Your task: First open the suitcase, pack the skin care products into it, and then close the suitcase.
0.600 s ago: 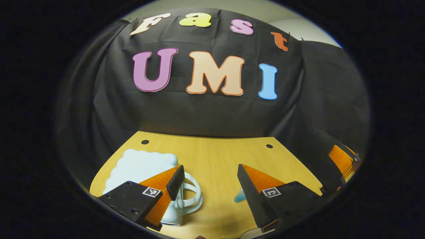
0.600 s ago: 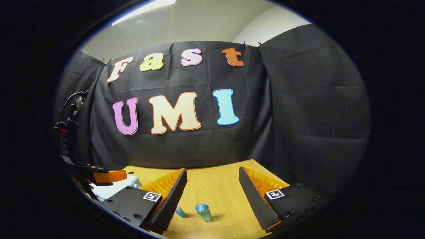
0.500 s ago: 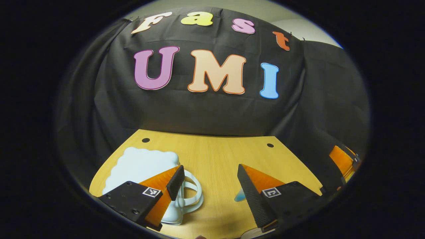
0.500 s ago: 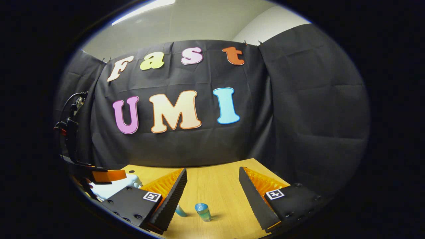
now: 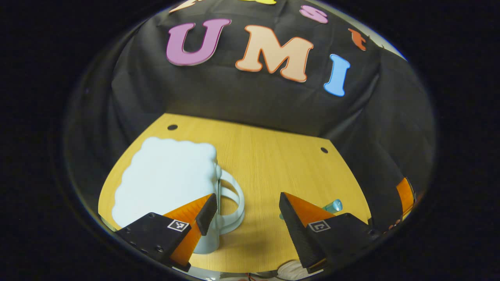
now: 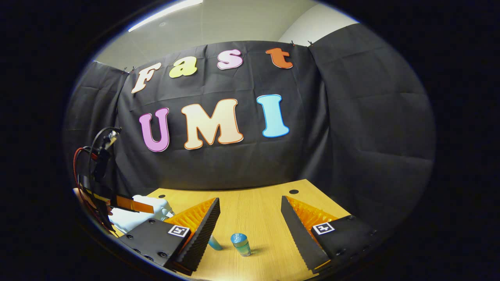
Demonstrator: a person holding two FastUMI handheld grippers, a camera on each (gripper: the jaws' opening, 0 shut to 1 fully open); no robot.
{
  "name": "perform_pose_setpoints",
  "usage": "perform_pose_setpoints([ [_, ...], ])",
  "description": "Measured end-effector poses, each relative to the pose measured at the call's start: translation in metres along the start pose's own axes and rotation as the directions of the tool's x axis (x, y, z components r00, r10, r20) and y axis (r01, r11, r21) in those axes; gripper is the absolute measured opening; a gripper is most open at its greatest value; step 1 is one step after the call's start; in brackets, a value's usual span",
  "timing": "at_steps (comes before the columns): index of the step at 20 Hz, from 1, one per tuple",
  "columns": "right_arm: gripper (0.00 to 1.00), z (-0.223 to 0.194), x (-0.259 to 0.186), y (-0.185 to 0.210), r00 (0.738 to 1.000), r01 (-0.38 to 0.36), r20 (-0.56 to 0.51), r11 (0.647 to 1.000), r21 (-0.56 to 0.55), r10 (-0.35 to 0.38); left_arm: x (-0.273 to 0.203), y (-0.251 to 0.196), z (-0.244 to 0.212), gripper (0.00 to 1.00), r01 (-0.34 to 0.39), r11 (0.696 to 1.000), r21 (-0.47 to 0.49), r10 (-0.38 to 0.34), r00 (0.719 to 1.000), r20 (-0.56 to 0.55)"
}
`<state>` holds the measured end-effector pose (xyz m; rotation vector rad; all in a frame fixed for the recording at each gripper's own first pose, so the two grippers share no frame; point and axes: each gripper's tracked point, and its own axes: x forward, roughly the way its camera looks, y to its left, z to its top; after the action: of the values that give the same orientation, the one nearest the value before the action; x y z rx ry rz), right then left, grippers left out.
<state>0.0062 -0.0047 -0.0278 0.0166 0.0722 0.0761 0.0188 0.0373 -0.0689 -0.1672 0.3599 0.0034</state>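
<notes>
Suitcase first: a pale blue, cloud-shaped hard case with a looped double handle (image 5: 164,175) lies flat and closed on the light wooden tabletop (image 5: 269,164), at the left of the left gripper view. Its scalloped shell reaches toward the far left corner of the table, and its handle (image 5: 232,199) sticks out on the right side.

The left gripper (image 5: 248,205) hangs over the near edge of the table with its two fingers spread wide apart and nothing between them. Its left finger (image 5: 205,208) overlaps the suitcase's handle in the picture; whether it touches the handle cannot be told. Its right finger (image 5: 291,210) is over bare wood. Just past that finger, a small translucent blue bottle (image 5: 334,205) peeps out, with a sliver of another small blue-green item beside the finger's tip.

In the right gripper view, the right gripper (image 6: 250,214) is likewise wide open and empty, low over the tabletop (image 6: 254,203). Between its fingers, nearer to the camera, stands a small blue bottle with a rounded cap (image 6: 240,244), upright and touching neither finger. A second small blue item (image 6: 214,242) is partly hidden behind the left finger (image 6: 205,230), so its shape cannot be made out. At the far left of this view the suitcase (image 6: 134,218) shows as a pale shape, with the left gripper (image 6: 131,203) above it, trailing red and black cables.

Black cloth (image 6: 351,128) walls the booth behind and to the right of the table.
</notes>
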Motion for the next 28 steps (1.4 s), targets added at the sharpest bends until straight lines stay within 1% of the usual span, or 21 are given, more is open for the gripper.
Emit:
perform_pose_setpoints([
  [1,0.98,-0.002,0.0,-0.001,1.0,-0.003,-0.008,1.0,0.002,0.003,0.006,0.004,-0.004,0.92,-0.004,1.0,-0.01,0.004,0.999,-0.048],
  [2,0.96,-0.005,-0.001,-0.002,1.0,-0.007,-0.015,1.0,0.001,0.007,0.011,0.008,-0.009,0.95,-0.01,1.0,-0.015,0.008,0.997,-0.081],
  [3,0.98,-0.008,-0.002,-0.004,1.0,-0.01,-0.023,1.0,-0.001,0.01,0.016,0.011,-0.01,0.99,-0.014,1.0,-0.016,0.012,0.993,-0.113],
  [4,0.98,-0.011,-0.003,-0.006,0.999,-0.012,-0.03,1.0,-0.004,0.012,0.022,0.013,-0.011,0.95,-0.017,1.0,-0.02,0.014,0.991,-0.136],
  [6,0.98,-0.016,-0.007,-0.012,0.999,-0.011,-0.045,1.0,-0.009,0.011,0.035,0.017,-0.015,0.95,-0.028,1.0,-0.012,0.025,0.981,-0.194],
  [8,0.98,-0.024,-0.011,-0.02,0.998,-0.003,-0.063,1.0,-0.006,0.002,0.044,0.017,-0.018,0.94,-0.022,1.0,0.01,0.024,0.967,-0.254],
  [10,0.98,-0.031,-0.014,-0.026,0.996,0.009,-0.085,1.0,0.004,-0.009,0.054,0.011,-0.02,0.92,-0.001,1.0,0.006,0.003,0.952,-0.305],
  [11,0.98,-0.034,-0.015,-0.029,0.995,0.016,-0.096,1.0,0.002,-0.016,0.059,0.01,-0.022,0.93,-0.001,1.0,0.006,0.003,0.943,-0.333],
  [12,0.95,-0.037,-0.017,-0.034,0.995,0.026,-0.101,1.0,-0.006,-0.026,0.065,0.01,-0.024,0.93,-0.001,1.0,0.009,0.004,0.935,-0.355],
  [13,0.98,-0.037,-0.019,-0.038,0.994,0.035,-0.1,0.999,-0.015,-0.037,0.071,0.01,-0.027,0.92,-0.002,1.0,0.012,0.006,0.926,-0.377],
  [14,0.98,-0.037,-0.021,-0.041,0.994,0.041,-0.099,0.999,-0.021,-0.043,0.076,0.007,-0.03,0.9,0.0,1.0,0.013,0.006,0.915,-0.402],
  [18,0.98,-0.042,-0.025,-0.051,0.991,0.069,-0.112,0.997,-0.018,-0.07,0.095,0.004,-0.04,0.86,-0.027,1.0,-0.004,0.021,0.883,-0.469],
  [21,0.98,-0.041,-0.026,-0.058,0.99,0.091,-0.111,0.996,-0.012,-0.092,0.107,0.007,-0.046,0.78,-0.06,0.998,0.0,0.052,0.861,-0.506],
  [24,0.98,-0.044,-0.024,-0.063,0.988,0.102,-0.112,0.995,-0.012,-0.103,0.114,0.01,-0.056,0.73,-0.094,0.995,0.016,0.087,0.827,-0.555],
  [26,0.98,-0.045,-0.025,-0.066,0.987,0.112,-0.112,0.994,-0.012,-0.113,0.118,0.008,-0.061,0.69,-0.091,0.996,0.018,0.085,0.815,-0.573],
  [28,0.98,-0.043,-0.024,-0.071,0.986,0.125,-0.11,0.992,0.0,-0.124,0.122,0.01,-0.064,0.59,-0.094,0.996,0.012,0.083,0.809,-0.583],
])
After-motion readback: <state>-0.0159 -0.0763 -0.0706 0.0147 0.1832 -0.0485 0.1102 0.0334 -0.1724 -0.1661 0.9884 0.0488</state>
